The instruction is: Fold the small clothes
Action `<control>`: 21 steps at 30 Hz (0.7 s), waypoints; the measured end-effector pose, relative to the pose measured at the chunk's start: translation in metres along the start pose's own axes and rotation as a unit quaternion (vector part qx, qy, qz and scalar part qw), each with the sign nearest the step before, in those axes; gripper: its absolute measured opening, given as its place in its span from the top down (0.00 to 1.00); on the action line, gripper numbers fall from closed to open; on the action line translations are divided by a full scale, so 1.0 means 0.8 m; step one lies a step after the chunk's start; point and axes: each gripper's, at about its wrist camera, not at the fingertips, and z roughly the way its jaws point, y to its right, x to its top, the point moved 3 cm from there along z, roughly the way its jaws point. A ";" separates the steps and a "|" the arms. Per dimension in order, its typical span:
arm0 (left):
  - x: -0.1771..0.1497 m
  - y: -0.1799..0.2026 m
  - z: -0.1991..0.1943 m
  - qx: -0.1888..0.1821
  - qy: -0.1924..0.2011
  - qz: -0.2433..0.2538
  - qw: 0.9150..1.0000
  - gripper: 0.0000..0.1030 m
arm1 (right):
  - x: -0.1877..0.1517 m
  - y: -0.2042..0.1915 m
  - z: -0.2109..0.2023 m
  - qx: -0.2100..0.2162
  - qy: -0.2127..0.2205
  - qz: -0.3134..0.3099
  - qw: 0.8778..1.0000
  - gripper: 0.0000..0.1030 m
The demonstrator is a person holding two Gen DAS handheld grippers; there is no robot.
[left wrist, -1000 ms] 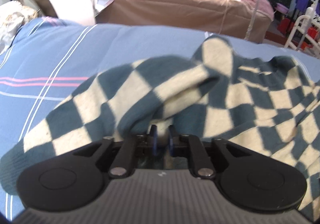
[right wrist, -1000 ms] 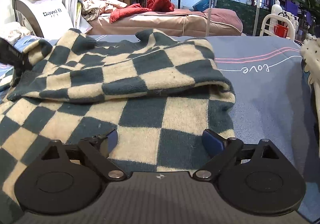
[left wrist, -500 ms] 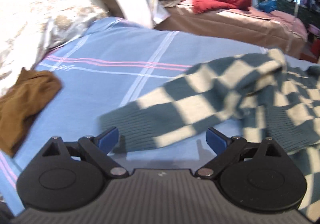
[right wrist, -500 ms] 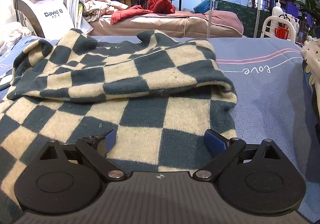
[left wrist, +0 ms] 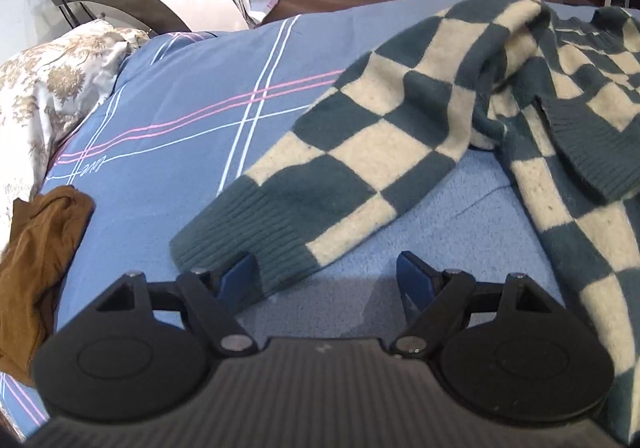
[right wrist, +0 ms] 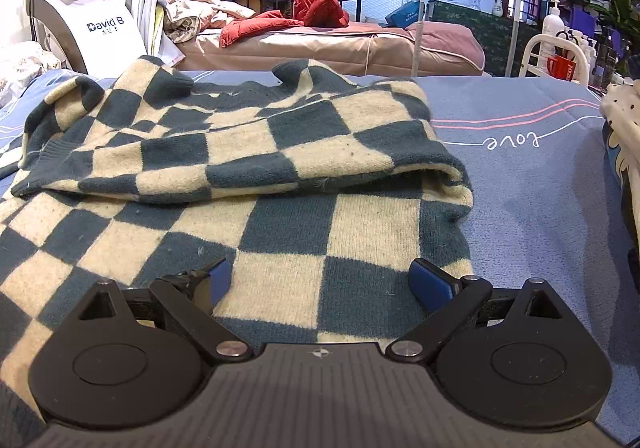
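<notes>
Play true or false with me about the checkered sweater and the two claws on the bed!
1. The left claw is squeezing the sleeve cuff. False: it is open, and the cuff lies on the blue sheet with only one finger at its edge.
2. The right claw is open above the checkered sweater. True.
3. A brown cloth lies at the left edge of the bed. True.
4. The sweater is red with stripes. False: it is dark teal and cream in squares.
5. A sleeve is folded across the sweater's body. True.
</notes>
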 end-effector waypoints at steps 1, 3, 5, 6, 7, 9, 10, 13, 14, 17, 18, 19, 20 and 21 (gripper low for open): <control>0.003 -0.002 0.003 -0.001 0.000 -0.010 1.000 0.26 | 0.000 0.000 0.000 0.000 0.000 0.000 1.000 0.00; 0.010 -0.012 0.009 -0.003 -0.001 -0.033 0.999 0.50 | 0.000 0.000 -0.001 0.000 0.001 0.001 1.000 0.00; 0.018 -0.021 0.013 0.003 -0.007 -0.048 0.999 0.77 | 0.000 0.000 0.000 0.000 0.001 0.000 1.000 0.00; 0.021 -0.026 0.015 0.002 -0.012 -0.055 0.998 0.88 | 0.000 0.000 0.000 0.000 0.001 0.000 1.000 0.00; 0.024 -0.032 0.016 -0.003 -0.016 -0.067 0.998 0.90 | 0.000 0.000 0.000 0.000 0.001 0.001 1.000 0.00; 0.026 -0.054 0.014 -0.040 -0.027 -0.133 0.990 0.92 | 0.000 0.000 0.000 0.000 -0.001 0.000 1.000 0.00; 0.023 -0.070 0.011 -0.074 -0.034 -0.183 0.980 0.93 | 0.002 -0.001 0.000 -0.003 -0.005 -0.002 1.000 0.00; 0.017 -0.109 -0.021 -0.182 -0.025 -0.307 0.934 0.95 | 0.014 -0.004 -0.004 -0.017 -0.023 -0.002 1.000 0.00; 0.019 -0.115 -0.041 -0.199 -0.010 -0.312 0.929 0.95 | 0.018 -0.005 -0.007 -0.022 -0.025 0.006 0.999 0.00; 0.036 -0.110 -0.109 -0.195 0.025 -0.270 0.943 0.95 | 0.039 -0.013 -0.019 -0.010 -0.010 0.029 0.999 0.00; 0.043 -0.104 -0.132 -0.207 0.037 -0.259 0.943 0.95 | 0.047 -0.018 -0.024 -0.007 -0.003 0.029 1.000 0.00; 0.049 -0.095 -0.154 -0.226 0.050 -0.250 0.940 0.95 | 0.056 -0.025 -0.030 -0.002 0.003 0.025 1.000 0.00; 0.059 -0.079 -0.177 -0.252 0.058 -0.239 0.936 0.95 | 0.063 -0.032 -0.034 0.005 0.004 0.022 1.000 0.00; 0.068 -0.057 -0.196 -0.276 0.065 -0.225 0.932 0.95 | 0.070 -0.040 -0.038 0.019 0.003 0.022 1.000 0.00</control>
